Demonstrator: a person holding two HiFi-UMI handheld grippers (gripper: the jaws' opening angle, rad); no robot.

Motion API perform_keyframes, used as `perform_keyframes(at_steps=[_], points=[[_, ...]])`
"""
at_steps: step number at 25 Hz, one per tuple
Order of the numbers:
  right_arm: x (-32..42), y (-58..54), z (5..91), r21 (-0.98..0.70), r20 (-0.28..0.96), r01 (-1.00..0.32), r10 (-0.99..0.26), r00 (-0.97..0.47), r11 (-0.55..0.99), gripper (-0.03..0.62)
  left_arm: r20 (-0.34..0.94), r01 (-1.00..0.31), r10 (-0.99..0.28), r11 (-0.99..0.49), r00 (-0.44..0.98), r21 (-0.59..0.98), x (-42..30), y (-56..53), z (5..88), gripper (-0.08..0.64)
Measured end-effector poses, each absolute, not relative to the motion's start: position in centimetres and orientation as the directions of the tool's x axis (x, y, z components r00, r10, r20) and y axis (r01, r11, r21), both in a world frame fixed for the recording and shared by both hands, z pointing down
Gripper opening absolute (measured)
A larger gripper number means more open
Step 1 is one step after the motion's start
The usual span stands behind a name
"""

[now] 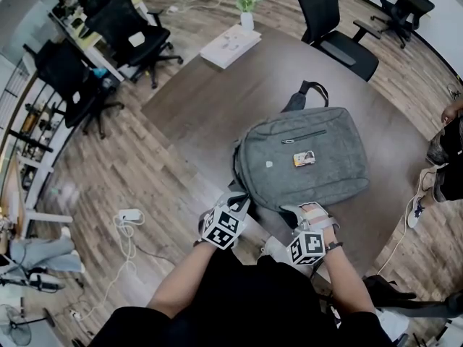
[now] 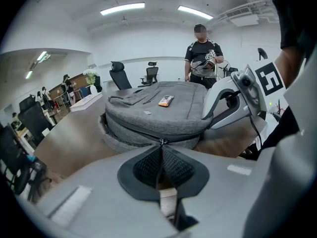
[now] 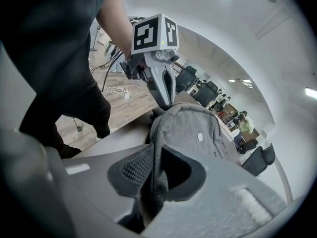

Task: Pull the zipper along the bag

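- Left tool (image 2: 161, 152) pinches the zipper pull (image 2: 160, 142); that thin hold could slip.
- Right tool (image 3: 156, 168) clamps the near edge of the bag (image 1: 304, 157); slack cloth may jam.

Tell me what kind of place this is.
Most likely an open-plan office: black swivel office chairs stand around a large dark wooden meeting table, and long ceiling strip lights run overhead.

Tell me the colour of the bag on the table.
Grey bag; head view shows it best.
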State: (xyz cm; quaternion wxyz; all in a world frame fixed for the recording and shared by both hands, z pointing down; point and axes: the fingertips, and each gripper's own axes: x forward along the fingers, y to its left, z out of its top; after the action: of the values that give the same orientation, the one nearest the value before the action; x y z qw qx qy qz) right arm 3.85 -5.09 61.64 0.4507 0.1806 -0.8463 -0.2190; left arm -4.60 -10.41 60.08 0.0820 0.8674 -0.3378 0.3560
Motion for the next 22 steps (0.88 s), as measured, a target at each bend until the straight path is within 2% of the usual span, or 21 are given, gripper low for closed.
perform_keyframes(at_steps=[12, 15, 17, 22], points=[[5.6, -4.7, 62.0, 0.535, 0.677, -0.104, -0.499, -0.541, 0.839, 0.058, 0.677, -0.634, -0.508, -0.769, 0.532, -0.079, -3.3, -10.0, 60.2, 0.029], [5.2, -4.6, 61.8, 0.454, 0.676, -0.194, -0.478, -0.562, 0.870, 0.089, 0.677, -0.632, -0.511, -0.770, 0.529, -0.087, -3.2, -9.9, 60.1, 0.028], [4.4, -4.2, 60.7, 0.387, 0.645, -0.271, -0.468, -0.604, 0.882, 0.154, 0.670, -0.624, -0.513, -0.776, 0.536, -0.095, -2.9, -10.0, 59.9, 0.028], [1.8, -5.3, 58.1, 0.252, 0.559, -0.466, -0.521, -0.646, 0.848, 0.169, 0.675, -0.621, -0.511, -0.777, 0.532, -0.099, -2.8, -9.8, 60.0, 0.026]])
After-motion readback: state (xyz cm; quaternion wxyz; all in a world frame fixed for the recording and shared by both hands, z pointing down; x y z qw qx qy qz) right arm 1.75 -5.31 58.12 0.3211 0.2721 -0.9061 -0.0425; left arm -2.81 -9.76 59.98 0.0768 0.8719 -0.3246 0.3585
